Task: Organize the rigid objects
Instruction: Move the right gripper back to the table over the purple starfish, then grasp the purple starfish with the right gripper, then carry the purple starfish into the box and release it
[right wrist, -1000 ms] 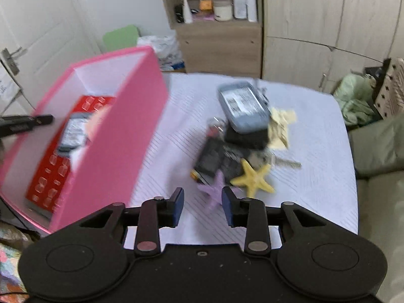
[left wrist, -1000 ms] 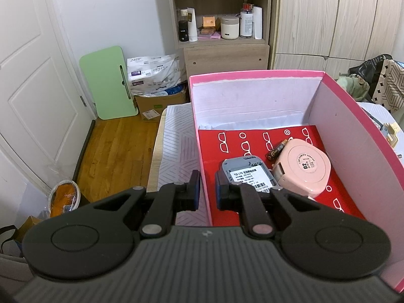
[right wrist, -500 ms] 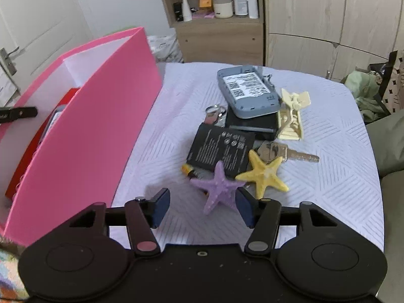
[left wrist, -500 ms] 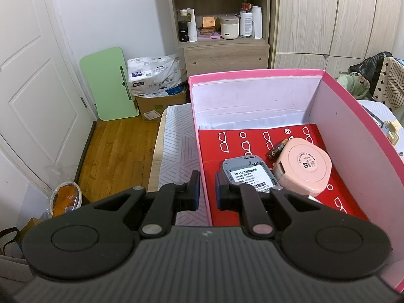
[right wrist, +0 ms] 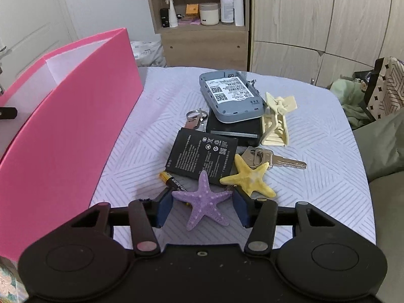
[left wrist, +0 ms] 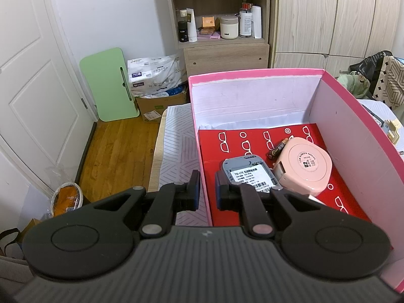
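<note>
The pink box [right wrist: 75, 116] looked like matt cardboard lined with white paper. The purple starfish [right wrist: 202, 199] had a rough, bumpy surface. The key [right wrist: 285, 161] was dull metal, the battery [right wrist: 202, 155] matt black, the desk [right wrist: 315, 156] cloth-covered.

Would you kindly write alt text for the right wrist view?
The right hand-held gripper straddles a purple starfish on a white patterned tablecloth. Behind lie a yellow starfish, black battery, keys and grey device; a pink box stands left.

The left gripper [left wrist: 207, 189] is held angled downward, its jaws clamped narrowly together. The right gripper [right wrist: 202, 205] is tilted downward too, its jaws spread wide, having just been closing slightly.
</note>
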Available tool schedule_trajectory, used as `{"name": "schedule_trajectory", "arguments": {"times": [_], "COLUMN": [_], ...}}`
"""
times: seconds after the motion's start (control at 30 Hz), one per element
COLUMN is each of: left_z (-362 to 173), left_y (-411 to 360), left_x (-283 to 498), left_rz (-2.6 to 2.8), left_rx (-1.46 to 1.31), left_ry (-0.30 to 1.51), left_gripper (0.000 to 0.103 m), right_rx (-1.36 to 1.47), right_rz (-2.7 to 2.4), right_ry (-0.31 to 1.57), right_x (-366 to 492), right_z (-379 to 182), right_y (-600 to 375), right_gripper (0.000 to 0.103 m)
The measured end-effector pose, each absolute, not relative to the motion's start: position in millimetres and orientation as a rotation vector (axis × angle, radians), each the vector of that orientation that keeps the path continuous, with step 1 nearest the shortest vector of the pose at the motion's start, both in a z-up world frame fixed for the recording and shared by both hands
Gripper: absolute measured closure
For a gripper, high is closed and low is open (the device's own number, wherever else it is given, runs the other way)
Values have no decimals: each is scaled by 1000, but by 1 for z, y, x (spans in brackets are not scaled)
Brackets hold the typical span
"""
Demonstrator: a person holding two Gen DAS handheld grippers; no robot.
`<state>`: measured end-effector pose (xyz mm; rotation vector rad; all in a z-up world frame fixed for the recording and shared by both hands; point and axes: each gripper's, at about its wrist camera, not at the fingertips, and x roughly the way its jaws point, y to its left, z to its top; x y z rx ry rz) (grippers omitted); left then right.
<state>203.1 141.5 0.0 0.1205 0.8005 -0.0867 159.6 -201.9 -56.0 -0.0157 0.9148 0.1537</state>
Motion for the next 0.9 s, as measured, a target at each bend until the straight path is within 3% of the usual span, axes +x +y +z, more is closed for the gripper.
{"name": "schedule_trajectory", "arguments": {"times": [0.9], "left_z": [0], "left_y": [140], "left_x": [203], "left_rz": [-90], "left_rx": [113], "left_ry": [798], "left_gripper": [92], "right_rx": [-295], "right_rz": [278], "right_ry": [672], "right_x": [122], "right_z": [66], "right_y": [-124], "right_gripper": [46]}}
